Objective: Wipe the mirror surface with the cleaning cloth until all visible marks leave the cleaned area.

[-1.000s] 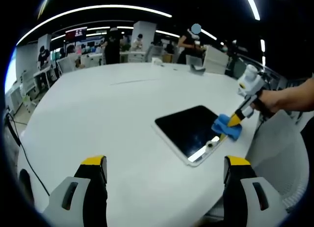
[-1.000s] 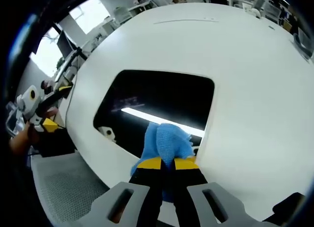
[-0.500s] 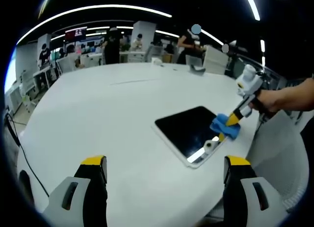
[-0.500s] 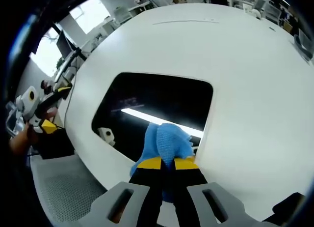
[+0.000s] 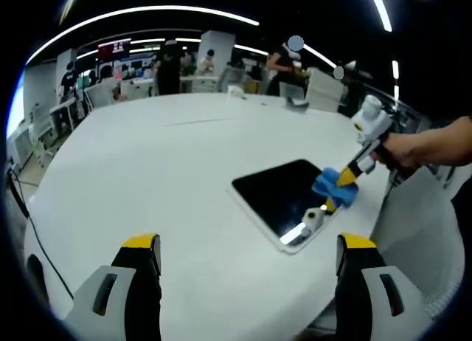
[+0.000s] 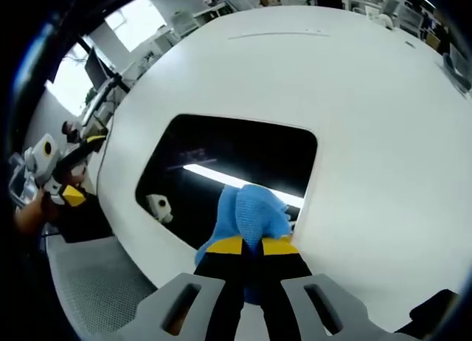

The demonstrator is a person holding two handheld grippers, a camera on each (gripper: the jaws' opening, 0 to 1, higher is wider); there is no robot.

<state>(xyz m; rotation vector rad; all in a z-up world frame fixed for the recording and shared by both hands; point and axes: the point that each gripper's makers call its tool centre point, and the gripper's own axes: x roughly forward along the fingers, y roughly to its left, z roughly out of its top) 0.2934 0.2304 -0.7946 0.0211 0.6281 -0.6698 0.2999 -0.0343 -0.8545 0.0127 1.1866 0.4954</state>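
Now dark glossy mirror (image 6: 236, 164), bunched blue cloth (image 6: 253, 217) atop.

right gripper (image 5: 345, 177) and blue cloth (image 5: 333, 187) slid farther along mirror (image 5: 284, 195)

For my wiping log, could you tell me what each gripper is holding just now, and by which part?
The right gripper is shut on the blue cleaning cloth, pinching its bunched near end. The left gripper is open and holds nothing.

One mirror (image 6: 236, 164) lies on one white table (image 5: 147, 171), with one blue cleaning cloth (image 6: 252, 215) on it. Two grippers show: the left gripper (image 5: 247, 256) and the right gripper (image 6: 251, 246).
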